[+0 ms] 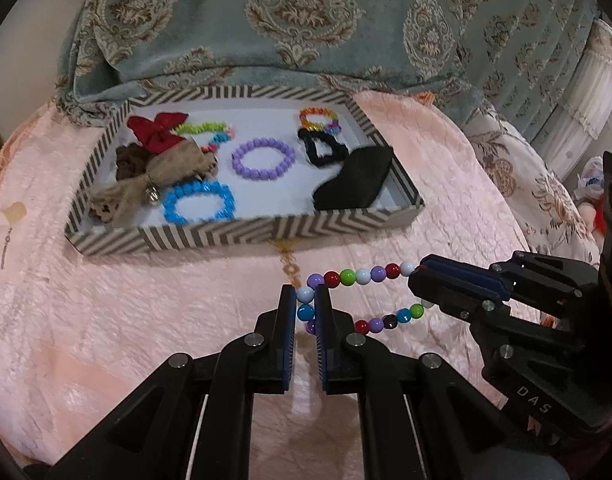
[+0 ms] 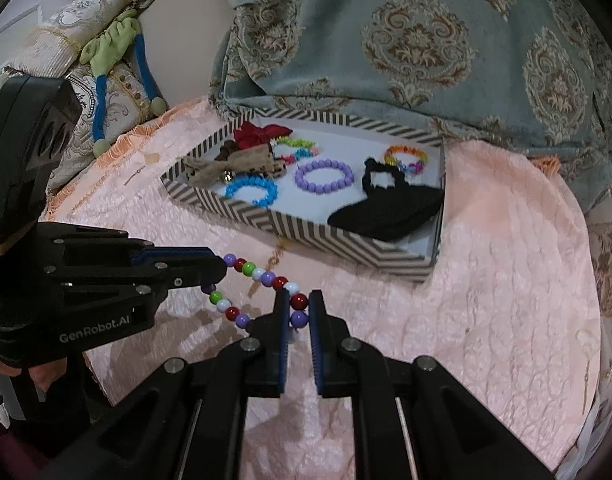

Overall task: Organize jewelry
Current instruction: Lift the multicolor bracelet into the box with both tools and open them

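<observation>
A bracelet of many-coloured beads (image 1: 357, 276) is stretched between both grippers above the pink blanket, in front of the tray. My left gripper (image 1: 306, 300) is shut on its left end. My right gripper (image 1: 419, 276) is shut on its right end. In the right wrist view the bracelet (image 2: 262, 276) runs from the left gripper (image 2: 222, 274) to the right gripper (image 2: 298, 304). The striped tray (image 1: 242, 232) holds a blue bracelet (image 1: 198, 202), a purple bracelet (image 1: 263, 159), a rainbow bracelet (image 1: 319, 119), a black scrunchie (image 1: 321, 146), bows and a black pouch (image 1: 353, 180).
The tray (image 2: 345, 248) sits on a pink blanket (image 1: 106, 300) on a bed. A patterned teal cushion (image 1: 306, 16) rises behind the tray. A green and blue soft toy (image 2: 114, 44) lies on pillows at the far left in the right wrist view.
</observation>
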A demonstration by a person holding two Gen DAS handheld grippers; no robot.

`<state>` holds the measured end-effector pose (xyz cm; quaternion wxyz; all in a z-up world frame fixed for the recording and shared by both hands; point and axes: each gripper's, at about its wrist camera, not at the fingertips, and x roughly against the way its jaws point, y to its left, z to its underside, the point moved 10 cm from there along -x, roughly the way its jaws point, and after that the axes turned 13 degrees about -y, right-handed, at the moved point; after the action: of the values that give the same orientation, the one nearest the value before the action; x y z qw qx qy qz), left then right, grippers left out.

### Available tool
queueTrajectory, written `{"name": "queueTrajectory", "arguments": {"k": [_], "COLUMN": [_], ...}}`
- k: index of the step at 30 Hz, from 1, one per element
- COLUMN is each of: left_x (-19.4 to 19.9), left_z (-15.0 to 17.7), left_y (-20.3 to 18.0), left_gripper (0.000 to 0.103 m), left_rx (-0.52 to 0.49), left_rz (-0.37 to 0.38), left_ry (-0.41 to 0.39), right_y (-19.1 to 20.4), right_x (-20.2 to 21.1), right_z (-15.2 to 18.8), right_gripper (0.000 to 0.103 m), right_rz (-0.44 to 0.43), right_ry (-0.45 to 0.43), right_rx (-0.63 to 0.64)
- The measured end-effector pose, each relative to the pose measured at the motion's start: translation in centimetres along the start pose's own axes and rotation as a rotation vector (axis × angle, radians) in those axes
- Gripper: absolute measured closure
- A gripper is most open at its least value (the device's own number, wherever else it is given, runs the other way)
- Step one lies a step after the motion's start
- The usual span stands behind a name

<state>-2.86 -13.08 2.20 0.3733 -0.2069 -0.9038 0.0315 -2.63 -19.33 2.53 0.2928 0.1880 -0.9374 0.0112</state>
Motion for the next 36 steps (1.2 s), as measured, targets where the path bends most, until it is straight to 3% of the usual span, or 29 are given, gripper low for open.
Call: {"name": "queueTrajectory", "arguments": {"k": [8,15,25,36], "left_x": [0.2,-1.9,-9.6,-17.3], "left_z": [-3.3,-7.0,-11.3,-12.4], "left_y": [1.7,3.4,6.2,7.4], "left_gripper": [0.103,0.103,0.103,0.103], "left_rx": [-0.003,-0.001,0.002,-0.023], "left_rz": [-0.032,-0.048,-0.083,-0.122], "left_ry": [-0.043,-0.057,-0.009,0.070], "right_y": [0.3,-0.4,-4.3,-9.2], "right_x": [-1.8,-4.3,-11.6,-19.2], "right_z": [-3.2,-7.2,-11.7,-11.9], "right_gripper": [0.094,0.094,0.094,0.094], "right_rz": [-0.007,-0.004,0.038,0.090], "right_ry": [-0.032,-0.061,-0.039,0.050], "right_rx": [0.020,0.030,-0.007,-0.040]}}
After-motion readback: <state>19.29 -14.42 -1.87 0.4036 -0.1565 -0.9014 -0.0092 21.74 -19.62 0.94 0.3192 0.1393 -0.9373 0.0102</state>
